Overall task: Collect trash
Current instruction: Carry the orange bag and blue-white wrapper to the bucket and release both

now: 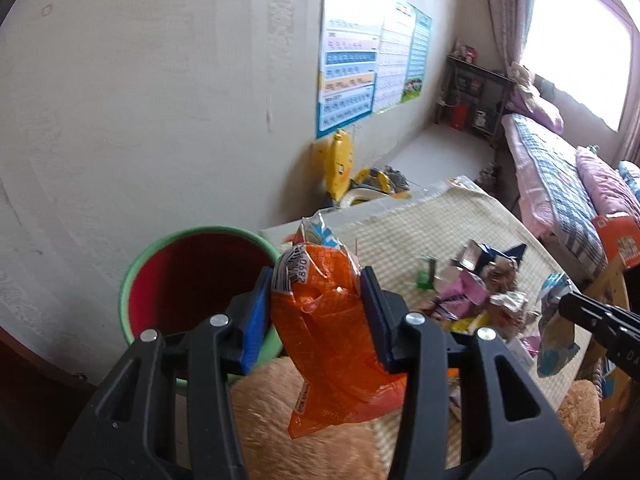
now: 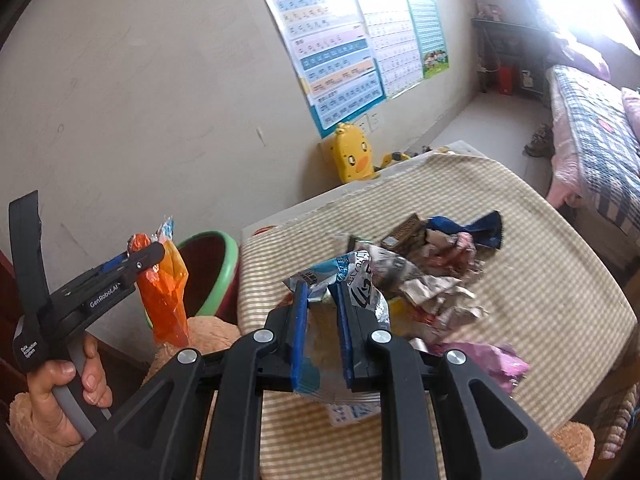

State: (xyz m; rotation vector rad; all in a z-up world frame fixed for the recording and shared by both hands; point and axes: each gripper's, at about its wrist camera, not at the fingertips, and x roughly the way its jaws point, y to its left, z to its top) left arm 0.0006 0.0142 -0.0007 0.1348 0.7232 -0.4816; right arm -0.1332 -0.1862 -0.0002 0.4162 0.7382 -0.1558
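My left gripper [image 1: 318, 280] is shut on a crumpled orange wrapper [image 1: 332, 340], which hangs down between its blue pads just right of a green-rimmed, red-lined bin [image 1: 192, 276]. In the right wrist view the left gripper [image 2: 140, 258] holds that orange wrapper [image 2: 164, 300] in front of the bin [image 2: 216, 272]. My right gripper [image 2: 322, 292] is shut on a silver and light-blue wrapper [image 2: 344, 276], lifted above a pile of wrappers [image 2: 436, 276] on a checked cloth. The same blue wrapper [image 1: 554, 332] hangs from the right gripper at the right edge of the left wrist view.
The checked cloth covers a table [image 2: 540, 280] that carries the pile [image 1: 480, 292]. A yellow duck toy [image 2: 352, 152] leans on the wall behind. A bed [image 1: 560, 184] stands at the right, a plush brown toy [image 1: 304, 420] lies below the grippers. A hand [image 2: 60, 396] grips the left handle.
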